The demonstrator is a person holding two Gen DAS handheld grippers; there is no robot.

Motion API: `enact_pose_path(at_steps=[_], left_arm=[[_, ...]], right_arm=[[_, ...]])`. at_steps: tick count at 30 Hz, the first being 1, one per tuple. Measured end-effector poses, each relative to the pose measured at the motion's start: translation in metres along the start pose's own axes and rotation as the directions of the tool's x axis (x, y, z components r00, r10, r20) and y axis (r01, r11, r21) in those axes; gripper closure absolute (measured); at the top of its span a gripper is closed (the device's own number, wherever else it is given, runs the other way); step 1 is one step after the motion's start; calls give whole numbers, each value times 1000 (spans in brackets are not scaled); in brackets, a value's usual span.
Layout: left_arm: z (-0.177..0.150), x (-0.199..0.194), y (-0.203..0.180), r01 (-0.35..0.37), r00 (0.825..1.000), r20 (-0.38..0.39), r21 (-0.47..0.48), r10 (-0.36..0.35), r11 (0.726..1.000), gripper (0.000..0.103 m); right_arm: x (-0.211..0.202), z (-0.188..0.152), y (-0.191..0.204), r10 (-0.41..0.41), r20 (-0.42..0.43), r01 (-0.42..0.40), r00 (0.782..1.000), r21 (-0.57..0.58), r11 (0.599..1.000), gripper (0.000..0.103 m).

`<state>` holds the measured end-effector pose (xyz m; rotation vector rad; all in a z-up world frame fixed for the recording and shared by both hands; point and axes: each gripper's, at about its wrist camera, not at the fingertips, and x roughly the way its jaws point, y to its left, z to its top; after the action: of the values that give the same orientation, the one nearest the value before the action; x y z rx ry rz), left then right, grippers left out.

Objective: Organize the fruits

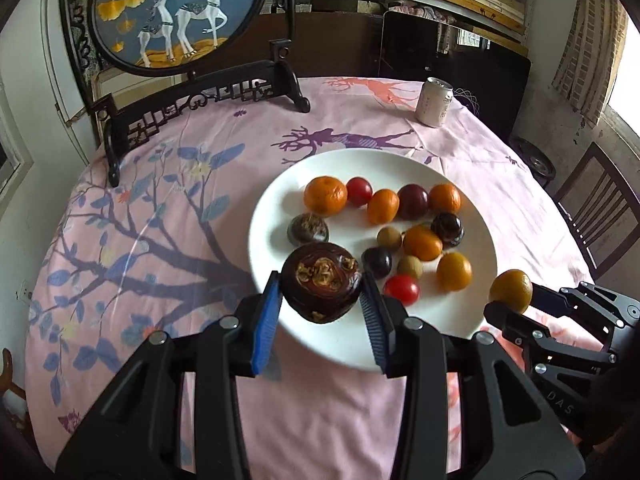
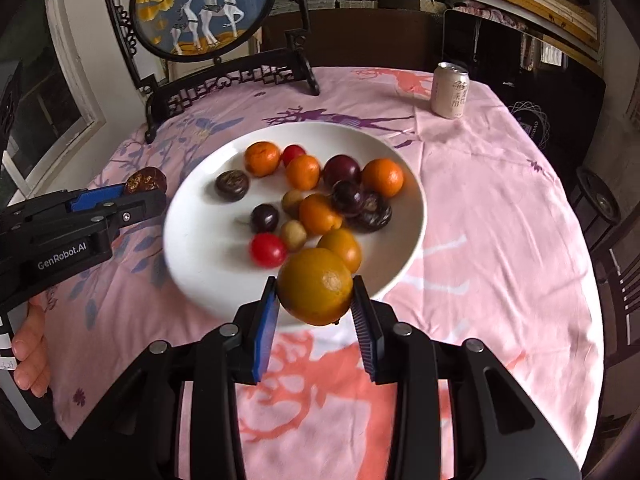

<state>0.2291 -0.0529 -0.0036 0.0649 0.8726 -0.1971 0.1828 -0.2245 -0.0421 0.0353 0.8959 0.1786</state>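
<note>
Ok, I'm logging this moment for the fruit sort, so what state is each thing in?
Left gripper: shut on the dark fruit, held over the plate's near edge.
Right gripper: shut on the orange fruit, held at the plate's near rim.
Plate: loaded with mixed fruit.
Can: upright, top looks opened.
Deer screen: standing at the table's far edge.

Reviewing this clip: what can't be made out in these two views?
- Left view: right gripper fingertips hidden behind the orange it holds.
- Right view: left gripper tips partly hidden behind its dark fruit; arm cut off by the frame edge.
- Both views: can lettering too small to read.
</note>
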Motion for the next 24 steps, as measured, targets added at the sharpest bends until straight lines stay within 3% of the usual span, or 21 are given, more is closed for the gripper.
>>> enact_pose_path(at_steps=[5, 13, 14, 15, 17, 21, 24], left_arm=[[30, 51, -11, -13, 998, -61, 5, 13, 1000, 63], [40, 101, -13, -40, 991, -130, 6, 40, 999, 62], [40, 102, -14, -45, 991, -126, 11, 46, 999, 62], [40, 103, -16, -50, 992, -118, 19, 52, 999, 60], [43, 100, -16, -52, 993, -104, 17, 54, 998, 26], [46, 83, -13, -56, 997, -61, 12, 57, 998, 17], [41, 59, -8, -45, 999, -26, -10, 44, 999, 10]], right_arm=[[34, 22, -24, -34, -44, 35, 998, 28, 999, 67], [53, 33, -37, -28, -52, 30, 998, 38, 999, 66], [53, 34, -37, -30, -47, 32, 998, 40, 999, 58], [53, 35, -38, -37, -39, 38, 999, 40, 998, 39], [50, 36, -37, -70, -14, 70, 997, 33, 997, 30], [40, 36, -31, -126, 16, 126, 992, -4, 992, 7], [27, 30, -24, -144, 28, 145, 989, -27, 989, 6]])
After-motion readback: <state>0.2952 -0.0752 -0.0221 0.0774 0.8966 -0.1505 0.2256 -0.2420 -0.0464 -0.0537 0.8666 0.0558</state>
